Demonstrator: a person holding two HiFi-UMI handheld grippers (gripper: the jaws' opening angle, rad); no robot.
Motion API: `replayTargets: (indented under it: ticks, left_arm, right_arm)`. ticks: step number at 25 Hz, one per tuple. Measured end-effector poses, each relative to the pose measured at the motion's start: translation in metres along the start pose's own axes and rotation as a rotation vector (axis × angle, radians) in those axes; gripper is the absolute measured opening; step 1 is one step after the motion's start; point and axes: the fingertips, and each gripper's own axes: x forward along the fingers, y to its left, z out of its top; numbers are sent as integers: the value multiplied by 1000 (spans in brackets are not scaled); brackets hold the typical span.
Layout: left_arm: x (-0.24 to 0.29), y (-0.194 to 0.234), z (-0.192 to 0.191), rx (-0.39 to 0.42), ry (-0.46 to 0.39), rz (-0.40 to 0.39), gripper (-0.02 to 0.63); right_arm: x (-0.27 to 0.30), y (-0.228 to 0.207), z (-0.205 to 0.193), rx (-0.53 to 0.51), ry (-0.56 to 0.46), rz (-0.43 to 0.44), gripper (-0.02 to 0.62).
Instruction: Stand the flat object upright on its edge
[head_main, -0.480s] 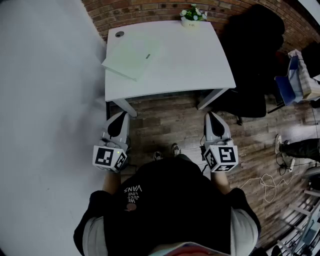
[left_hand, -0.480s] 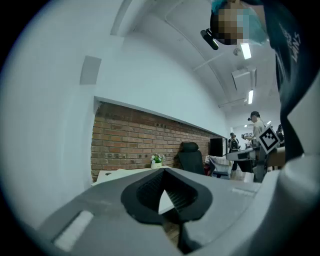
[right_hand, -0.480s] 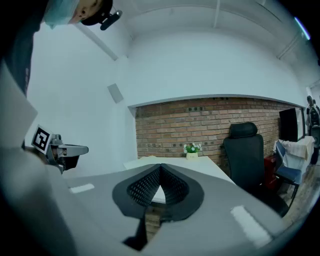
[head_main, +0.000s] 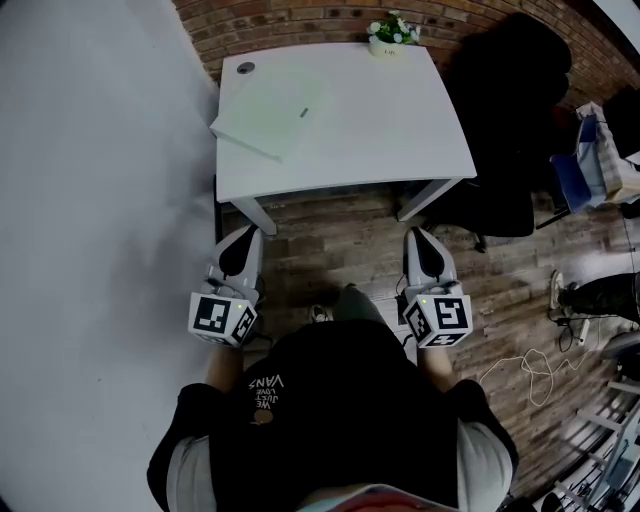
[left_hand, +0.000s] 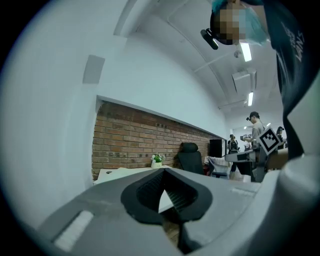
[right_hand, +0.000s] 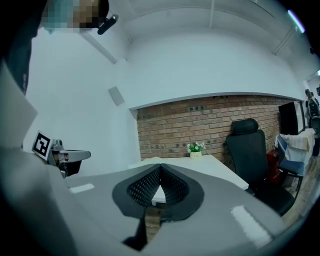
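Note:
A pale green flat board (head_main: 270, 118) lies flat on the left part of the white table (head_main: 380, 130), one corner over the table's left edge. Both grippers hang in front of the table, above the wooden floor and well short of the board. My left gripper (head_main: 243, 234) points at the table's near left leg, its jaws shut and empty (left_hand: 163, 171). My right gripper (head_main: 418, 236) points at the near right leg, also shut with nothing in it (right_hand: 160, 166).
A small potted plant (head_main: 392, 32) stands at the table's far edge and a round dark disc (head_main: 245, 68) at its far left corner. A black office chair (head_main: 505, 120) stands to the right. A white wall (head_main: 90, 200) runs along the left, with cables (head_main: 535, 370) on the floor at the right.
The person's feet have shifted under the body and the view has drifted slightly. Both grippers stay shut and almost where they were.

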Motion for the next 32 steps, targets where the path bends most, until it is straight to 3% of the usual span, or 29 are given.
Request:
replayTargets:
  ticks: [12,32]
  left_arm:
    - [18,25,-1,-16,-6,45,0]
    - [137,75,17,1,-1,105,0]
  right_arm:
    - [50,-2,1,27,30,58,2]
    - [173,-51,17,18,69,150,2]
